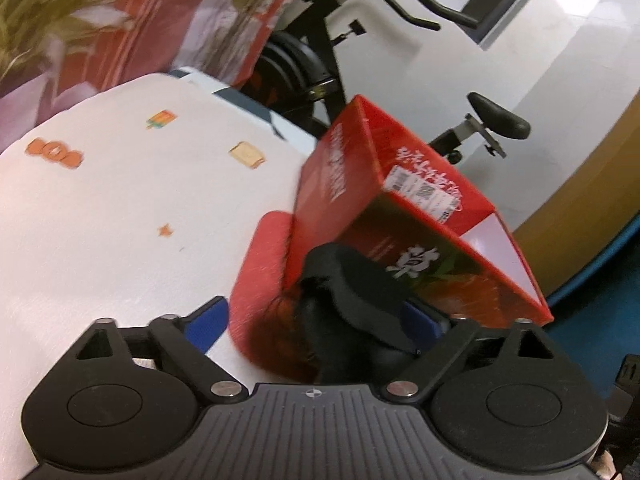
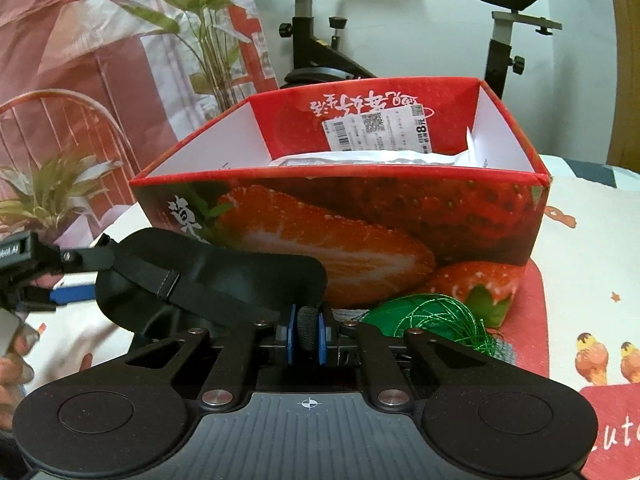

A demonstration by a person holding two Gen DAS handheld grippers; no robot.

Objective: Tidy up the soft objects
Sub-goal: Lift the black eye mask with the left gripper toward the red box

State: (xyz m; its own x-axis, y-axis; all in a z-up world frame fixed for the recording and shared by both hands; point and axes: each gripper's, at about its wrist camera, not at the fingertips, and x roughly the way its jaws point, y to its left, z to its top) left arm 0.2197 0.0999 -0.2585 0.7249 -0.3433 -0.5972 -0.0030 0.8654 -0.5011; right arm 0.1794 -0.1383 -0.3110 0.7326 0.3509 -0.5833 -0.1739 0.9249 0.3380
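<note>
A black sleep mask (image 2: 208, 276) hangs in front of a red strawberry-print box (image 2: 360, 216). My right gripper (image 2: 306, 330) is shut on the mask's right edge. In the left wrist view my left gripper (image 1: 320, 320) stands wide open, with the mask (image 1: 352, 292) between its blue fingers (image 1: 208, 320). In the right wrist view the left gripper (image 2: 76, 280) is at the mask's left end. The open box (image 1: 384, 208) holds white soft material (image 2: 372, 158). A ball of green thread (image 2: 424, 316) lies on a red mat (image 2: 534, 320) in front of the box.
A white cloth with small cartoon prints (image 1: 120, 216) covers the surface. The red mat (image 1: 260, 280) lies under the box. An exercise bike (image 2: 320, 40) stands behind, and a red floral curtain (image 1: 120, 20) hangs at the left.
</note>
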